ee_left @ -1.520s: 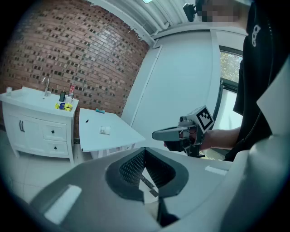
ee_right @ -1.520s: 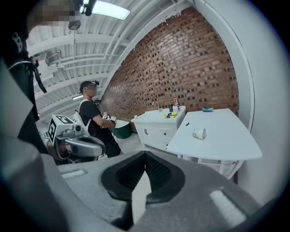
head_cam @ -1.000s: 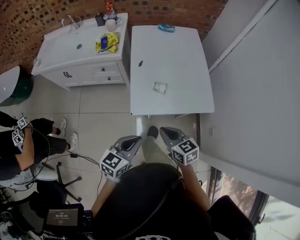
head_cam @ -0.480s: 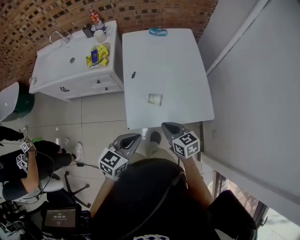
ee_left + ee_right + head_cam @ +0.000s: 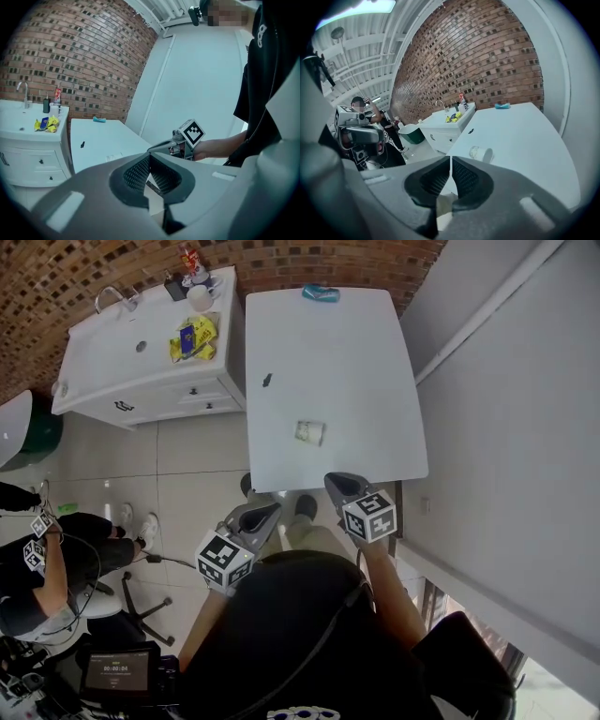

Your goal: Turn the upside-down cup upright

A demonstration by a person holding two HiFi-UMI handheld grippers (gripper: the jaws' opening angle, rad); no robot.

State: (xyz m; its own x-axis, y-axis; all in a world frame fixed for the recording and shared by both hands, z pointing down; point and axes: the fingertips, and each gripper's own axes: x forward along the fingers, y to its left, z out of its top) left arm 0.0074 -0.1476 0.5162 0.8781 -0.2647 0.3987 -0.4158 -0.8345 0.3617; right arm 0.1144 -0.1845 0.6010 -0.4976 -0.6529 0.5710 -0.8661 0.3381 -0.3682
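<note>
Cup (image 5: pixel 309 432) untouched on white table (image 5: pixel 366 362), apparently on its side. Left gripper (image 5: pixel 270 510) and right gripper (image 5: pixel 332 481) closed, empty, well short. Grasp and righting remain.

A small pale cup (image 5: pixel 309 432) with a faint greenish pattern lies on its side on the white worktop (image 5: pixel 337 352). It rests in the half nearer the person, roughly midway across, alone on bare surface.
</note>
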